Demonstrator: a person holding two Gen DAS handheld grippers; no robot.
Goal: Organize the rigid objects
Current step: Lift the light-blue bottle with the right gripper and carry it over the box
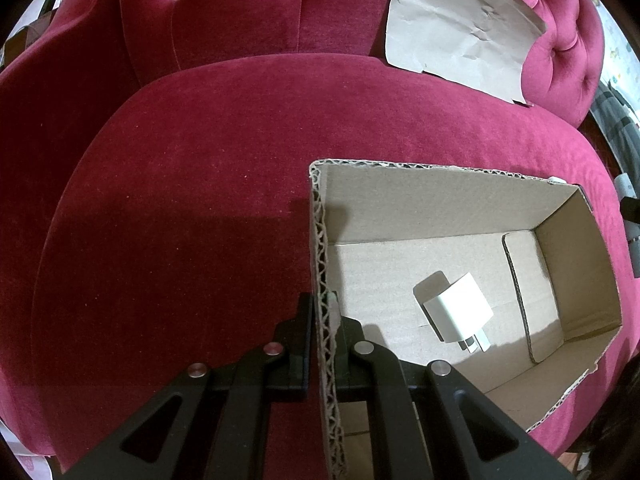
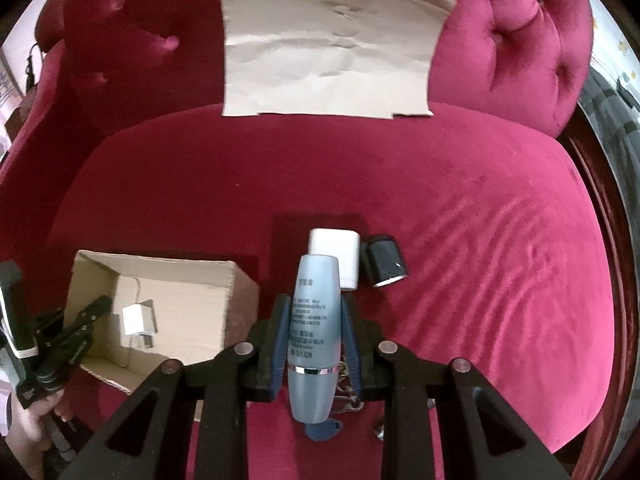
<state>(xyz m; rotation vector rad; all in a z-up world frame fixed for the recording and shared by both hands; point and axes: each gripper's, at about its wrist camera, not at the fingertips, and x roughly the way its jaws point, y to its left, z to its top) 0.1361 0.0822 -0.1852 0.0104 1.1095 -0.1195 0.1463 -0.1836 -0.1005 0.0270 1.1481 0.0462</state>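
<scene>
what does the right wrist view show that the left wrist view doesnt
Only the right wrist view: the right gripper shut on a blue bottle, a white box, a black cap and a hand.

Only the left wrist view: the left gripper fingers pinching the cardboard box wall up close.

Both: the box, the white charger inside it, the red armchair, the brown paper.

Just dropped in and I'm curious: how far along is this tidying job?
Done: one white charger lies in the cardboard box. In hand: the right gripper holds a blue bottle, while the left gripper clamps the box wall. Left: a white block and a black cap on the red cushion.
</scene>
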